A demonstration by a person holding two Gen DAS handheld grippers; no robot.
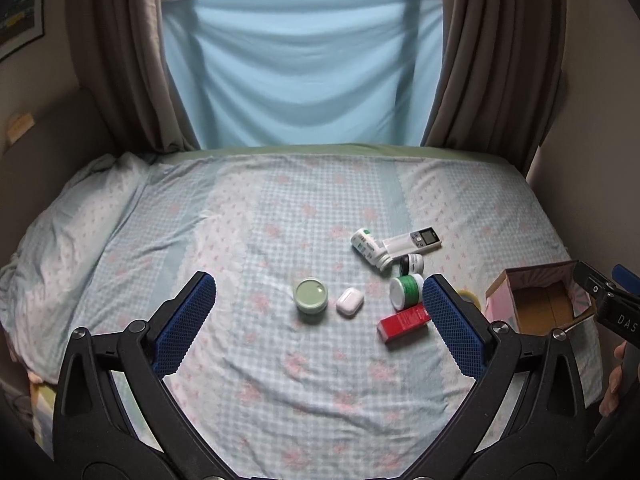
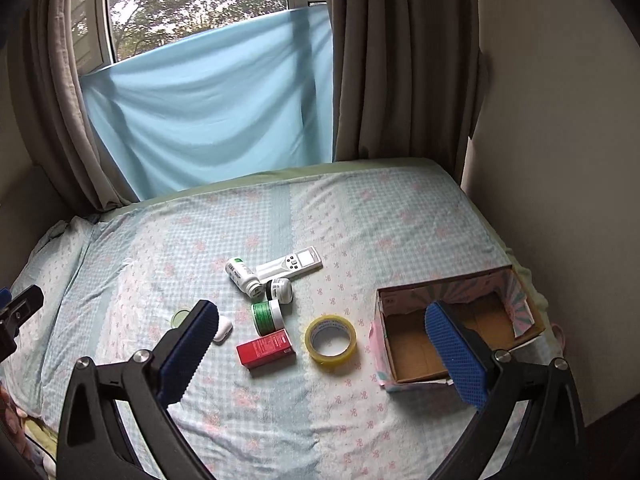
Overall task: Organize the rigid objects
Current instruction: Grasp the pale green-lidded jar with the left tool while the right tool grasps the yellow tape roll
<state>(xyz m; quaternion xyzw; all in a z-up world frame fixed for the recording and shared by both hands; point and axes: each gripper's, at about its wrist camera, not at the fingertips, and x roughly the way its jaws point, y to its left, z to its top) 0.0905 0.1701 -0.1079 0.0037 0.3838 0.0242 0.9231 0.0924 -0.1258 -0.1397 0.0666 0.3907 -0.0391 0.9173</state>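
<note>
The open cardboard box (image 2: 404, 346) at the right edge of the bed (image 2: 360, 208) is the obvious destination, and as far as its visible floor shows, nothing lies in it. So the organizing looks barely begun: every loose item is outside the box.

All places below are given relative to the box. Nearest to it, just to its left, the roll of yellow tape (image 2: 330, 340) lies flat. Further left is the red carton (image 2: 266, 348) on its side, and just behind that the green-labelled white jar (image 2: 268, 316), also tipped over. Behind the jar sit a small black-and-white jar (image 2: 280, 290), a white pill bottle (image 2: 242, 274) on its side and a white remote control (image 2: 290, 264), the three touching or nearly so. Farthest left are the white earbud case (image 1: 349, 301) and the pale green round tin (image 1: 311, 295), close together but apart.

The left tool (image 1: 320, 300) is released, its blue pads spread wide and holding nothing; it hangs above the bed, framing the tin and the earbud case. The right tool (image 2: 322, 330) is likewise released and empty, above the bed with the tape and carton between its pads and the box behind its right pad.

My judgement: eight items remain to go in, the tape being the easiest first pick for the right side.
</note>
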